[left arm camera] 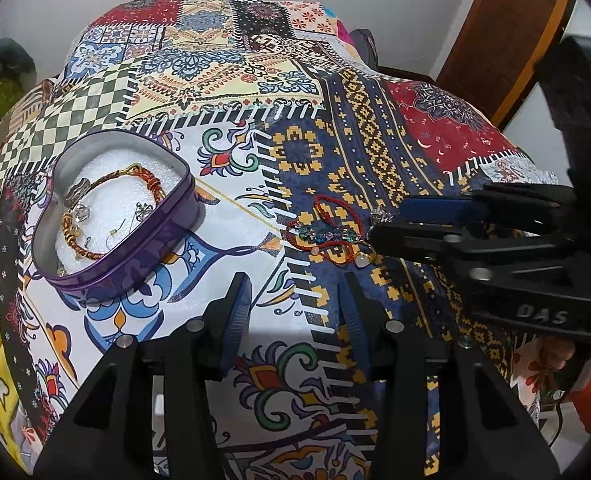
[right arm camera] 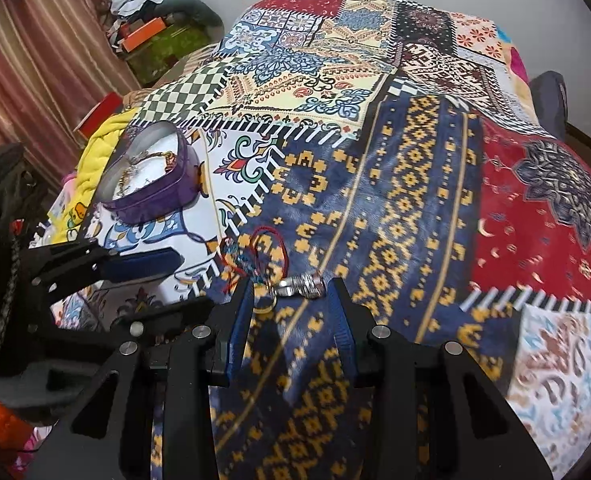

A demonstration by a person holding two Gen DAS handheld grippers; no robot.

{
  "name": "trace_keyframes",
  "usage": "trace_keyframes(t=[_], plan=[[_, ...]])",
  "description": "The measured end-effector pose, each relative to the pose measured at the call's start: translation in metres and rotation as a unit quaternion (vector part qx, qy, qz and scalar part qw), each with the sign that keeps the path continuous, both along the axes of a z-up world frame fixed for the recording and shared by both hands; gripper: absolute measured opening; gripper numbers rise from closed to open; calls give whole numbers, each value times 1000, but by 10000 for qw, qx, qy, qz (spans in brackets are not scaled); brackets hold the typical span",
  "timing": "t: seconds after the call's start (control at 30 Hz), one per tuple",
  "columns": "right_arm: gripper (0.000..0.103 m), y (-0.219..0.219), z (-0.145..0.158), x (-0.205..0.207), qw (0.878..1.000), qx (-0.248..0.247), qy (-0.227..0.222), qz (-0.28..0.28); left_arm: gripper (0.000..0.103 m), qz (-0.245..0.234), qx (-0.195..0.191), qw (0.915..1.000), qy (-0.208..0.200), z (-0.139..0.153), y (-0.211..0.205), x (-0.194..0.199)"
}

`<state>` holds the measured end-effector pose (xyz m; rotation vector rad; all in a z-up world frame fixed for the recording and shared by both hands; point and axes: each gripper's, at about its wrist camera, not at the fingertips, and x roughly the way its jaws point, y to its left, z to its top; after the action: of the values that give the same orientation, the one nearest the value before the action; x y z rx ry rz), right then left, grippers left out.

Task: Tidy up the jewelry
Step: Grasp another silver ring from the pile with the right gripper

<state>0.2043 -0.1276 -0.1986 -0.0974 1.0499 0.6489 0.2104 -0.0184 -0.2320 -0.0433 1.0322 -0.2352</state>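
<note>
A purple heart-shaped tin (left arm camera: 151,222) (right arm camera: 155,198) stands open on the patchwork cloth, with bracelets and small silver pieces on its white foam. Right of it lies a tangle of red cord bracelets (left arm camera: 327,232) (right arm camera: 265,250) with coloured beads. A silver piece (right arm camera: 304,284) (left arm camera: 379,214) lies at the tangle's edge, between the fingertips of my open right gripper (right arm camera: 291,286) (left arm camera: 377,224). A gold ring (right arm camera: 265,305) rests by that gripper's left finger. My left gripper (left arm camera: 295,284) (right arm camera: 175,280) hovers open and holds nothing, in front of the tangle and right of the tin.
The patchwork cloth (left arm camera: 231,76) covers a bed. A yellow blanket (right arm camera: 95,148) is bunched beyond the tin at the left edge. A curtain (right arm camera: 35,60) and a pile with an orange box (right arm camera: 143,32) stand behind. Brown wood (left arm camera: 507,28) rises at the far right.
</note>
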Motion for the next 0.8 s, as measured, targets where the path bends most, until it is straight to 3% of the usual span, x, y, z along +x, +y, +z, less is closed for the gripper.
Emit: trace_keyframes(t=[0.13, 0.57, 0.63, 0.8], plan=[[28, -1, -6, 3, 10000, -15, 73, -58, 51, -94, 14, 10000, -31, -1, -4, 2], [28, -30, 7, 3, 9988, 151, -77, -470, 51, -187, 61, 9997, -131, -4, -15, 28], [28, -37, 9, 3, 9983, 172, -83, -553, 48, -237, 124, 9995, -177, -5, -18, 30], [28, -44, 14, 1, 9976, 212, -140, -651, 16, -328, 15, 9993, -177, -5, -19, 32]])
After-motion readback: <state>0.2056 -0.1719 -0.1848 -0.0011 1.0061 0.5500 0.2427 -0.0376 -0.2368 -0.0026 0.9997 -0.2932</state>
